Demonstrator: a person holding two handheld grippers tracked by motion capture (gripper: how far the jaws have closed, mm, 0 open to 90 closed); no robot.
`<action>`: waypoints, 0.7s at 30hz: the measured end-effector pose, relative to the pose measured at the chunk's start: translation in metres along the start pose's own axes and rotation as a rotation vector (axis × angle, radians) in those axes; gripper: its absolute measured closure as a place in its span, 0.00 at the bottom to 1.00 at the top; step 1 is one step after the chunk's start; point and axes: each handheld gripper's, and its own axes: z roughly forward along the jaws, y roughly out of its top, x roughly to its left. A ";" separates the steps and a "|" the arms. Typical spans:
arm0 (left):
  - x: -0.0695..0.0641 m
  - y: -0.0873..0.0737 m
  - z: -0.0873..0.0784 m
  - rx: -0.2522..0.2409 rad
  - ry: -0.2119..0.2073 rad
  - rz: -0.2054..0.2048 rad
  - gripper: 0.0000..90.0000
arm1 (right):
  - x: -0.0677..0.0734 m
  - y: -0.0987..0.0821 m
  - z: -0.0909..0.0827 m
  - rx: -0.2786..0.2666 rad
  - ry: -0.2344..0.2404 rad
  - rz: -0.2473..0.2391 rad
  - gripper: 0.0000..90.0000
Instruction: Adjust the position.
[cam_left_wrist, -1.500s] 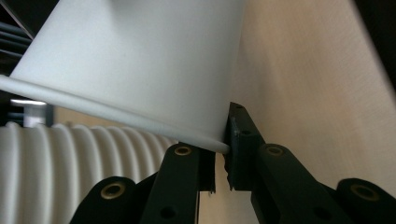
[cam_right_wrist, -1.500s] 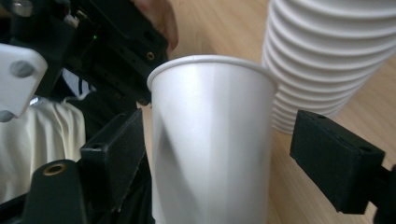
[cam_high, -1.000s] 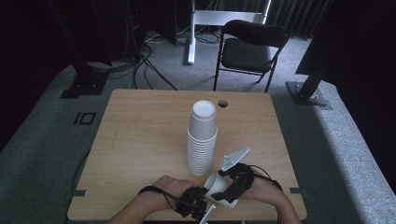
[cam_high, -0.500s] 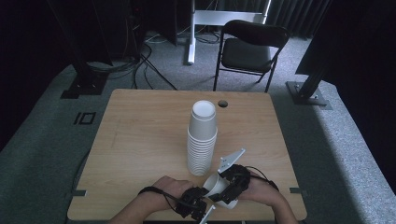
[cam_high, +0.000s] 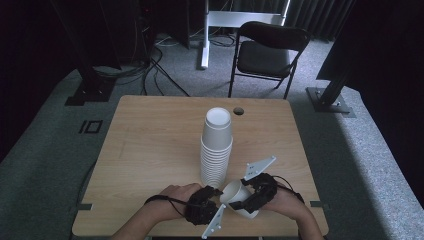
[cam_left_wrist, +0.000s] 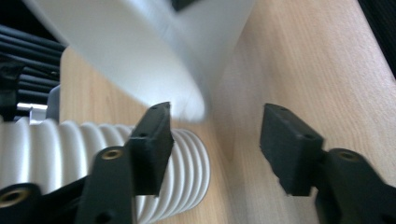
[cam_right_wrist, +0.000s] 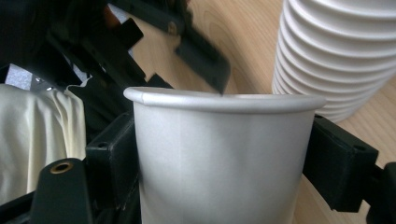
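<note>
- The table (cam_high: 150, 150) is one pale wooden top with a small round hole near its far edge; no brand, label or writing can be read on it or on anything it carries.
- One folding chair (cam_high: 270, 52) stands on the grey carpet beyond the far edge, and the dark stands and cables around it are too dim to make out.
- One stack of white cups (cam_high: 216, 150) stands upright near the middle of the table, mouth down; in the high view its ribbed rims blur together, so the number of cups cannot be counted.
- The person's two hands and forearms enter from the bottom of the high view and are cut off there.
- The right gripper (cam_high: 240, 202) has its fingers pressed against both sides of a single white cup (cam_right_wrist: 217, 154), holding it just below the rim; the cup lies tilted near the table's near edge, just beside the foot of the stack, its mouth towards the left gripper.
- The left gripper (cam_high: 216, 196) has just been opening: its fingers (cam_left_wrist: 152, 144) stand apart with bare table between them, and they grip nothing.
- In the left gripper view the held cup is a blur cut off at the top, close above the gap between the fingers.
</note>
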 end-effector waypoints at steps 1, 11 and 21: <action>0.002 -0.002 -0.002 -0.017 0.000 -0.026 0.46 | -0.001 -0.001 -0.003 -0.011 -0.013 0.007 0.22; 0.014 -0.027 -0.023 -0.228 -0.056 -0.355 0.43 | -0.009 -0.019 -0.033 -0.263 -0.205 0.033 0.22; 0.012 -0.069 -0.027 -0.411 -0.091 -0.717 0.21 | -0.017 -0.033 -0.044 -0.475 -0.422 0.086 0.22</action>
